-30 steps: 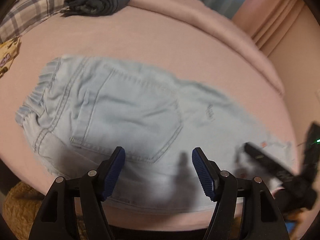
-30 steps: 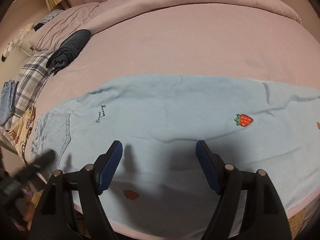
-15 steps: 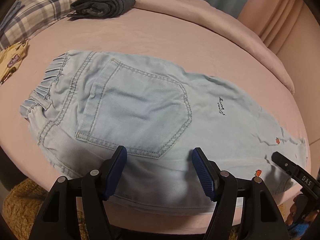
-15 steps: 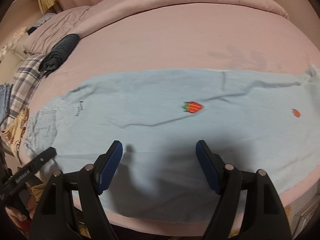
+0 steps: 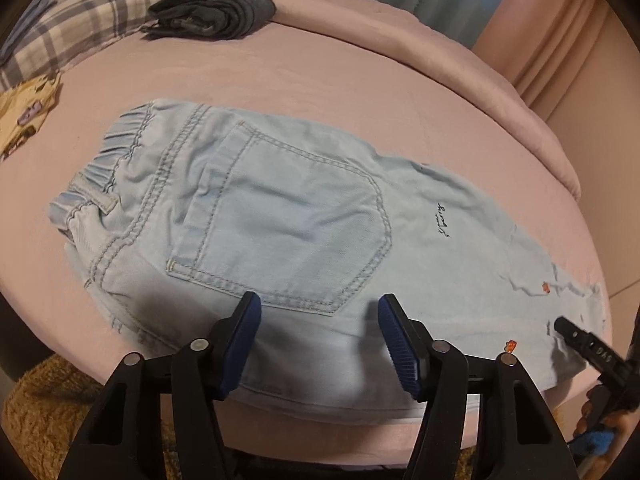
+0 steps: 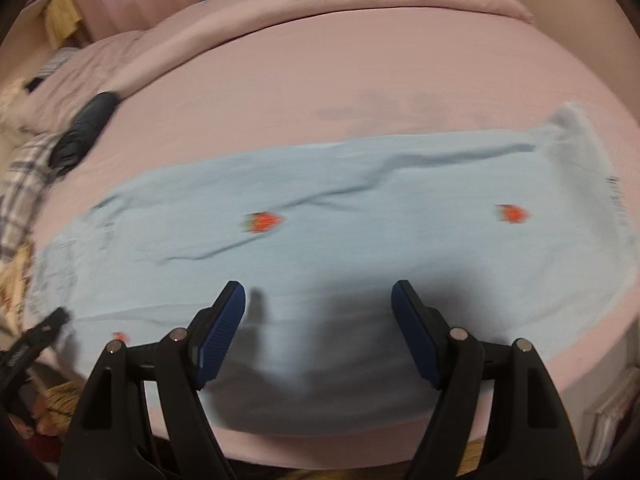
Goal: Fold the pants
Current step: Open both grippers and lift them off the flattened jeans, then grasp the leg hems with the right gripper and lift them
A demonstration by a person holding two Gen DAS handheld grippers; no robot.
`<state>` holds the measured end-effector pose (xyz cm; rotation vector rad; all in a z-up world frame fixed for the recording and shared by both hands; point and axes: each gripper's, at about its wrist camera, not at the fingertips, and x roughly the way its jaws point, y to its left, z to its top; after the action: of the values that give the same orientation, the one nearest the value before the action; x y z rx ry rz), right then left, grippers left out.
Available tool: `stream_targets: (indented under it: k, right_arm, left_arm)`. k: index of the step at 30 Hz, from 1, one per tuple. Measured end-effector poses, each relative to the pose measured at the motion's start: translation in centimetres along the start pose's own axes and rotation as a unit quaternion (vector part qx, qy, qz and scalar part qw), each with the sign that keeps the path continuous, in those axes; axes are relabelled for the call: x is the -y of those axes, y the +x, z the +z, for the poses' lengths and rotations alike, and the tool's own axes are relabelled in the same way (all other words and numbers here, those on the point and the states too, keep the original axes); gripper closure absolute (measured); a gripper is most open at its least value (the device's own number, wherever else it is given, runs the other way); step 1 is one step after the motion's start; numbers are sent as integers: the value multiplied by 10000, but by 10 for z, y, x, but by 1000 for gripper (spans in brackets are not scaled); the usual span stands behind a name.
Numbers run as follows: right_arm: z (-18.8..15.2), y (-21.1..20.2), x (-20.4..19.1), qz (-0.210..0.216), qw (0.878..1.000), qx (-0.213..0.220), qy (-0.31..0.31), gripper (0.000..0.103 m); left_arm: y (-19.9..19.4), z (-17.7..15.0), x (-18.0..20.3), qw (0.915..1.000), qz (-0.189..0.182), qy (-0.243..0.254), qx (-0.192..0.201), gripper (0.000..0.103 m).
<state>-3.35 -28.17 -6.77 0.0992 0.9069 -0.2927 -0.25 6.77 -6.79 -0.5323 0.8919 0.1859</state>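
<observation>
Bed: waistband left view (hem right).

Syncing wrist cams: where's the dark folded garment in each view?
Left wrist: dark folded garment at top, left of centre, beside the plaid pillow.
Right wrist: far left, blurred, above the pillow.
Shared landmark: light blue pants spread across the bed.

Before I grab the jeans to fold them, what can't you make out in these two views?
- Right wrist view: motion blur smears the strawberry patches and hem.
- Left wrist view: script lettering too small to read.
- Near edge of the jeans: hidden behind the left gripper.
</observation>
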Motion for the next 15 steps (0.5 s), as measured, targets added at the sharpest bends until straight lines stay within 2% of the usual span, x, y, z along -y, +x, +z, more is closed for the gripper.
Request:
stream_targets:
  k: [2, 7, 10, 11, 12, 14, 15]
  right_arm:
    - [0, -1, 17, -195, 9998, 72, 76, 28]
    - [-3, -14, 70, -147, 9970, 358, 669, 29]
    - [-10, -20, 109, -485, 9932, 496, 930, 31]
    - [-12, -22, 119, -454, 9924, 540, 1011, 41]
    - [-14, -25, 133, -187, 9916, 592, 1138, 48]
    - [-15, -32, 153, 244, 9877, 671, 1390, 51]
    - [-15, -37, 162, 267, 9857, 726, 1497, 53]
  left_arm:
    - [1, 0, -1, 10000, -38, 16, -3, 40]
    - [2, 1, 3, 9998, 74, 156, -27, 40]
    - [4, 2, 7, 9997, 149, 181, -31, 40]
    - [4, 2, 9, 9996, 187, 209, -30, 40]
    - [5, 2, 10, 9995, 220, 231, -27, 40]
    - [6, 2, 15, 9992, 287, 266, -26, 40]
    - [7, 2, 17, 9991, 319, 281, -26, 40]
